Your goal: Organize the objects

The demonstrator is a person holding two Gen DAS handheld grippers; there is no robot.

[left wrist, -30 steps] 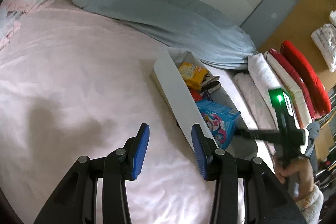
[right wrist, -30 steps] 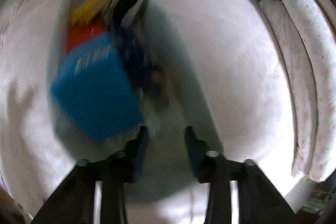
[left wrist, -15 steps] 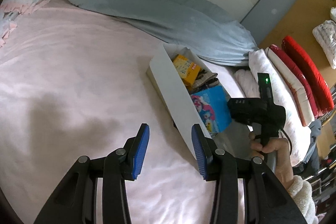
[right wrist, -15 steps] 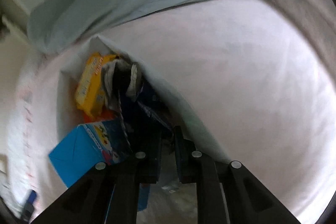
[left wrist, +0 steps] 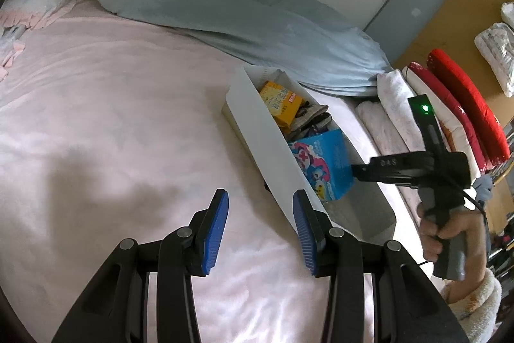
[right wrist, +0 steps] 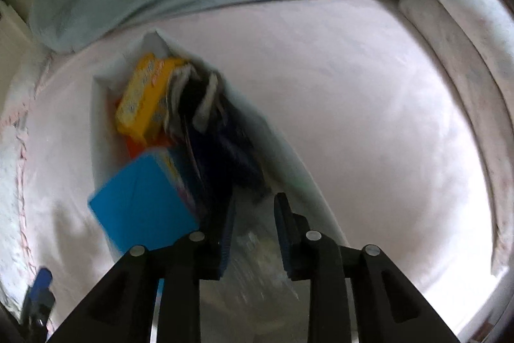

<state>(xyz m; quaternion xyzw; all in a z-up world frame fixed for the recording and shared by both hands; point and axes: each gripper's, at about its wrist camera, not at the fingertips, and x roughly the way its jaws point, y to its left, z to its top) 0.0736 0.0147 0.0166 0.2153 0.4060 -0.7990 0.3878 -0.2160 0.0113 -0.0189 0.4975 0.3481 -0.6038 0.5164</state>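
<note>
Right wrist view: right gripper (right wrist: 253,225), jaws opening and empty, above a white bin (left wrist: 257,130); left gripper (left wrist: 261,225) partly open, empty over the bed (left wrist: 112,118).

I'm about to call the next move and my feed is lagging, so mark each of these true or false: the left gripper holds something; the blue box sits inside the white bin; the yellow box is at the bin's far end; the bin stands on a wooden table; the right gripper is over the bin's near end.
1. The left gripper holds something. False: its jaws stand apart over the pink sheet with nothing between them.
2. The blue box sits inside the white bin. True.
3. The yellow box is at the bin's far end. True.
4. The bin stands on a wooden table. False: it rests on the bed's pink sheet.
5. The right gripper is over the bin's near end. True; its jaws are opening, empty.
</note>
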